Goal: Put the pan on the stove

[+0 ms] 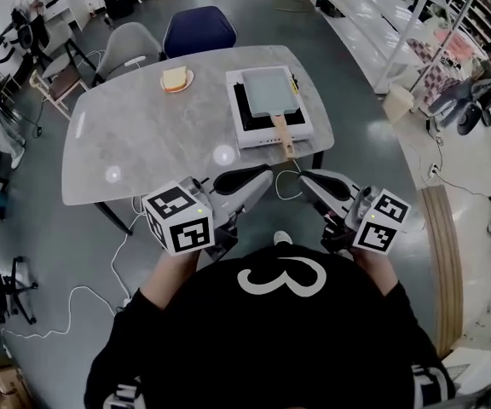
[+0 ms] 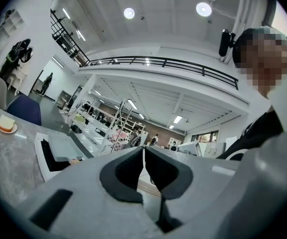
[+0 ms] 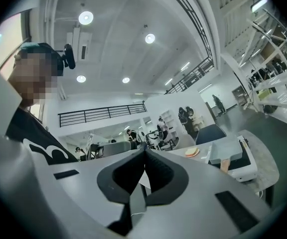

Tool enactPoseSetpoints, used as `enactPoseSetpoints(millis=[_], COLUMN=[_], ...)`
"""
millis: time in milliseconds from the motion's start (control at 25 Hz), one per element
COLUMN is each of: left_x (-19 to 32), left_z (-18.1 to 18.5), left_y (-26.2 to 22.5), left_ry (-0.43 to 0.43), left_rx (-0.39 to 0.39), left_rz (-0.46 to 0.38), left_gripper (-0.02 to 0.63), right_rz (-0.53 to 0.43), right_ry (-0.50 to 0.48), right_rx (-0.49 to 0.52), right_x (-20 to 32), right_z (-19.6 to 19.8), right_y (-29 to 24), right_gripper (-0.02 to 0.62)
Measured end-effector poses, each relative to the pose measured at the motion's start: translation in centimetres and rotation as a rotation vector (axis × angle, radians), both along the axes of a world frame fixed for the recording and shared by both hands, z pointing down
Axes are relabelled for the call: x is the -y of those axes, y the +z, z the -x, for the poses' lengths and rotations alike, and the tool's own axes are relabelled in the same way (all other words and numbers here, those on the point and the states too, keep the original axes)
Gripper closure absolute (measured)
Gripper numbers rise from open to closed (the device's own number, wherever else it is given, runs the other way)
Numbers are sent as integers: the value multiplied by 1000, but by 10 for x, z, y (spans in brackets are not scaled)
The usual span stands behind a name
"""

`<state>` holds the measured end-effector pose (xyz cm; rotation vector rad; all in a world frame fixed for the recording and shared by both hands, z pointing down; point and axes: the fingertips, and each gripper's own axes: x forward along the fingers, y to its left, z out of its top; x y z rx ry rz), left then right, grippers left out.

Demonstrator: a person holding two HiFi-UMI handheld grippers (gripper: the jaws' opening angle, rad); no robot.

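Pan (image 1: 269, 89) sits on stove (image 1: 254, 135), left gripper (image 1: 262, 177) and right gripper (image 1: 307, 179) fingers closed empty, off the table (image 1: 143, 143); looks done, next just park.

Matt tools, polished tabletop

The left tongs (image 2: 143, 150) and right tongs (image 3: 144, 153) look like smooth matt grey plastic, with a matt black lining inside. Ahead of them the tabletop (image 1: 143, 143) is grey, marbled like stone and glossy enough to mirror lamps. Farther ahead, the pan (image 1: 268, 88) is matt grey with a wooden handle (image 1: 283, 135). The stove (image 1: 254, 136) has a smooth white casing and a black top.
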<state>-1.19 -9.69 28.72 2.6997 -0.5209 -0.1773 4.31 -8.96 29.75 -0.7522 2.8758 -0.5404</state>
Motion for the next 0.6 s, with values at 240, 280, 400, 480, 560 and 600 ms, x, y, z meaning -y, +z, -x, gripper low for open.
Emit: enactPoseSetpoints(millis=[240,280,400,480,560,600], left_x=[3,3,1,2,5,8], left_z=[2,2,1,1,0,0], left_y=[3,5,11,14,17,19], left_ry=[-2,1,7,12,16,17], left_rx=[-14,-14,-24,-36,-41,-43], left_rz=[14,17,40,59,71,75], left_gripper=[580,580,580,580,580,580], right_rz=[15,21,43,58,70,76], right_ry=[10,14,26,32,36,37], right_rx=[-4,-3,-4,-5,-4,-3], right_x=[-4,-5,-7,-6,-2,0], right_z=[-3,-4,-7,-7,-8,-8], right_y=[6,7,12,15,18,20], right_gripper=[581,581,581,581,581,581])
